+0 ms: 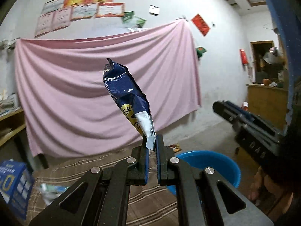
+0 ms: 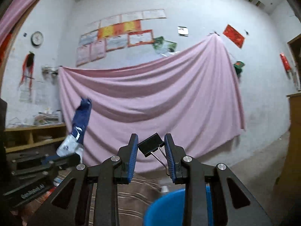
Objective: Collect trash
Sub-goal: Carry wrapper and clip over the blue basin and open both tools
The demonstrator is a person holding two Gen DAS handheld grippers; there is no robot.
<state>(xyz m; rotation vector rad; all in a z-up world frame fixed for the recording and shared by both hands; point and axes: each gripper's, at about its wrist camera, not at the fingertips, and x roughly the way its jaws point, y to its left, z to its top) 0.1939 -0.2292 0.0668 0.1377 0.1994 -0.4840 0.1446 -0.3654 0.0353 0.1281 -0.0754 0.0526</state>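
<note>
My left gripper (image 1: pixel 152 141) is shut on a crumpled blue and silver snack wrapper (image 1: pixel 128 94), which stands up from the fingertips in the air. The wrapper also shows in the right wrist view (image 2: pixel 79 128), at the left, held by the left gripper (image 2: pixel 75 155). My right gripper (image 2: pixel 151 146) is shut on a black binder clip (image 2: pixel 150 144), held by its body and wire handle between the blue pads. A blue plastic basin (image 1: pixel 207 162) sits below and just right of the left gripper; in the right wrist view the basin (image 2: pixel 163 209) lies directly under the right gripper.
A brown striped cloth (image 1: pixel 146 201) covers the surface below, with a blue box (image 1: pixel 13 184) and papers at its left. A pink sheet (image 1: pixel 94 94) hangs on the back wall. A wooden shelf (image 2: pixel 33 133) stands left, a wooden cabinet (image 1: pixel 263 103) right.
</note>
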